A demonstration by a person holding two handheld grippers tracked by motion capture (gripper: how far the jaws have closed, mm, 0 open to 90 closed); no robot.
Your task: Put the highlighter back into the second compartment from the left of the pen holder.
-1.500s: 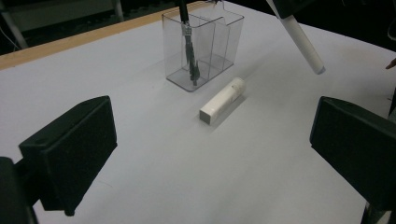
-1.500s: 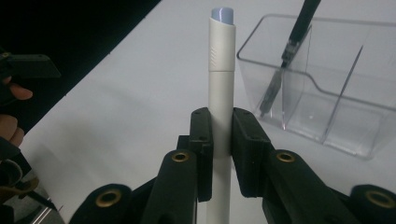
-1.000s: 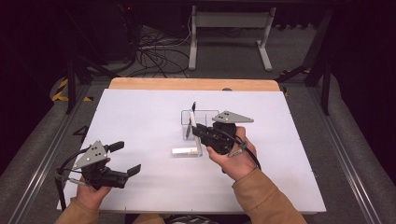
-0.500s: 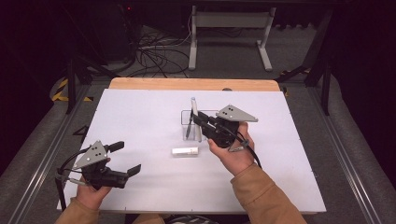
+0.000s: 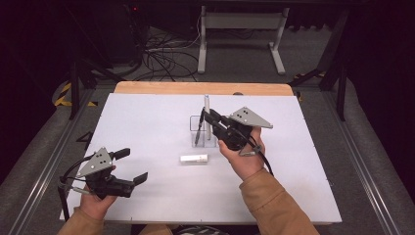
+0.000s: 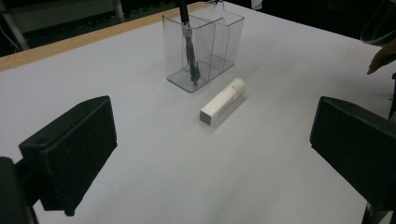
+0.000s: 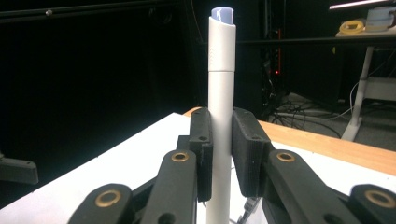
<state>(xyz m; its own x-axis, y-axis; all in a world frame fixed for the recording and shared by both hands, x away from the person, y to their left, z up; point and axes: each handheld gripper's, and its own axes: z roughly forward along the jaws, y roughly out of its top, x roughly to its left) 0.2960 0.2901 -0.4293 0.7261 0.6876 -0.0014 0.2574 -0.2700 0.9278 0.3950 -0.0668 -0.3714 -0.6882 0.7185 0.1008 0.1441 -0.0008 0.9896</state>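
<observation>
The right gripper (image 5: pixel 208 119), held in the person's right hand (image 5: pixel 242 156), has its two black jaws pressed onto a slim white marker with a pale blue end cap (image 7: pixel 220 88). The marker stands upright between the pads (image 7: pixel 201 149), its capped end pointing up well above them. In the high view the marker (image 5: pixel 207 115) is over a clear plastic pen holder with an inner divider (image 5: pixel 211 142), which sits near the middle of the white table top (image 5: pixel 147 117); whether the marker's lower end touches the holder cannot be told. A dark pen (image 6: pixel 190 51) already leans inside one compartment of the holder (image 6: pixel 224 42).

Just in front of the holder, on the person's side, a short white cylindrical cap-like piece (image 6: pixel 223 100) lies flat on the table, apart from the holder.

The left gripper (image 5: pixel 128 166) rests low at the table's near left corner, well apart from the holder. Its jaws are spread wide with nothing between them, and its pads (image 6: pixel 74 156) frame the holder and the white piece.
</observation>
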